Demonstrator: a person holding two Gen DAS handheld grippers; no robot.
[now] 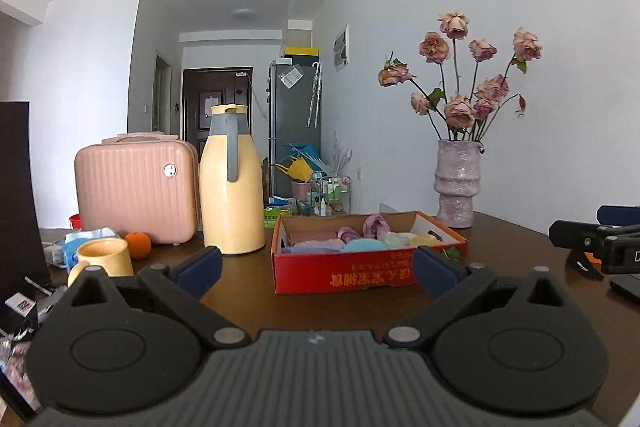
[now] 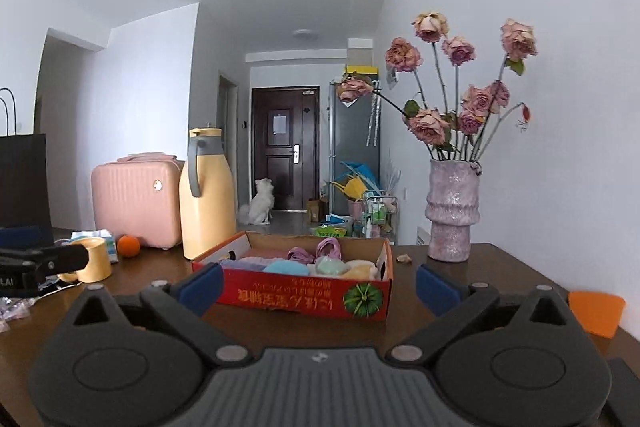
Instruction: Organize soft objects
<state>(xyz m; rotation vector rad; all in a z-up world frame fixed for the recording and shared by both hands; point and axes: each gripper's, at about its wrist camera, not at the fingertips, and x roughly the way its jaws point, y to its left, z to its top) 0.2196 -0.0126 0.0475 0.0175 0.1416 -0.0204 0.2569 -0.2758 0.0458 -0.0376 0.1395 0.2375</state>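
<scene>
A red cardboard box [image 1: 360,277] stands on the dark wooden table and shows in the right wrist view too [image 2: 304,297]. It holds several soft things: purple cloth [image 1: 376,225], folded lilac and pink cloths [image 1: 312,247], a light blue piece [image 1: 362,246] and pale round ones [image 2: 360,270]. My left gripper [image 1: 318,269] is open and empty, a little in front of the box. My right gripper [image 2: 320,285] is open and empty, also just in front of the box. Each gripper shows at the edge of the other's view.
A yellow thermos jug [image 1: 232,183], a pink case [image 1: 134,187], a yellow mug [image 1: 106,259] and an orange [image 1: 138,244] stand left of the box. A vase of dried roses [image 1: 458,183] stands at the back right. An orange piece [image 2: 596,313] lies at the right.
</scene>
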